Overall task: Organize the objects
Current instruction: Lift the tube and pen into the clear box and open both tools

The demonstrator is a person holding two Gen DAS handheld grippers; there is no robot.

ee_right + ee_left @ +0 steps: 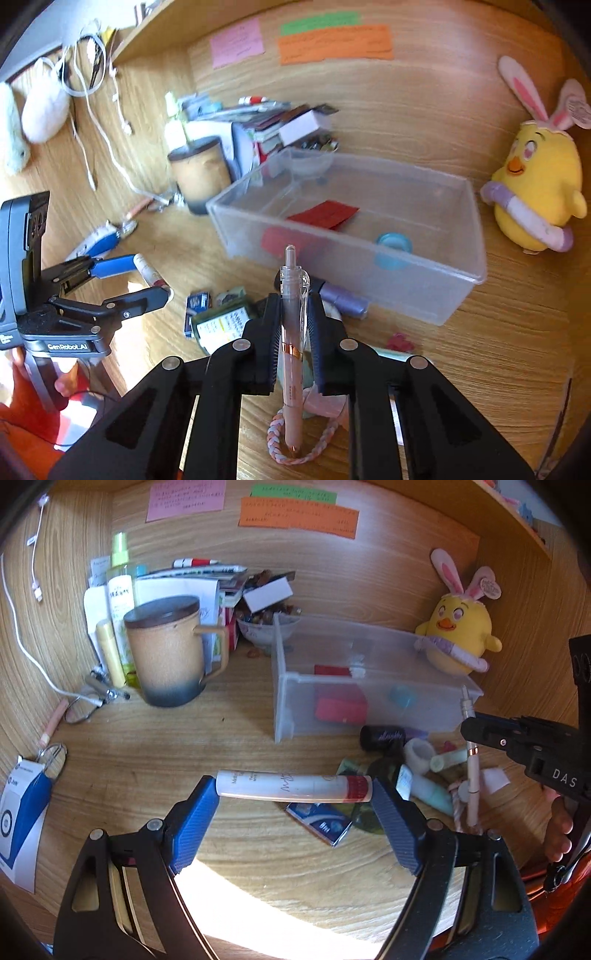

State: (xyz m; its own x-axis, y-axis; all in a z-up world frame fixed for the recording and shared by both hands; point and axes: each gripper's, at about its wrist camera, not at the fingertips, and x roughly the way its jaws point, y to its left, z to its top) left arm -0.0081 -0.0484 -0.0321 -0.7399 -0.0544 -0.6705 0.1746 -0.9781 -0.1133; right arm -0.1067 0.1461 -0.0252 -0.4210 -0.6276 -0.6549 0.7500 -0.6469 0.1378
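Note:
My left gripper (294, 788) grips a white tube with a red cap (293, 785) endwise between its blue pads, lifted above the wooden desk. My right gripper (293, 325) is shut on a pink click pen (291, 332), held upright; a braided loop hangs from the pen's lower end. The clear plastic bin (424, 280) sits just beyond both grippers and holds red items and a blue ring (393, 245). In the left wrist view the right gripper (476, 734) carries the pen (472, 775) at the right. In the right wrist view the left gripper (147, 275) holds the tube (149, 271) at the left.
A pile of small items lies in front of the bin (295, 686): a black tube (382, 736), a green tube (430, 788), a blue packet (319, 821). A lidded mug (166, 653), bottles and papers stand at the back left. A yellow plush chick (458, 631) sits right of the bin.

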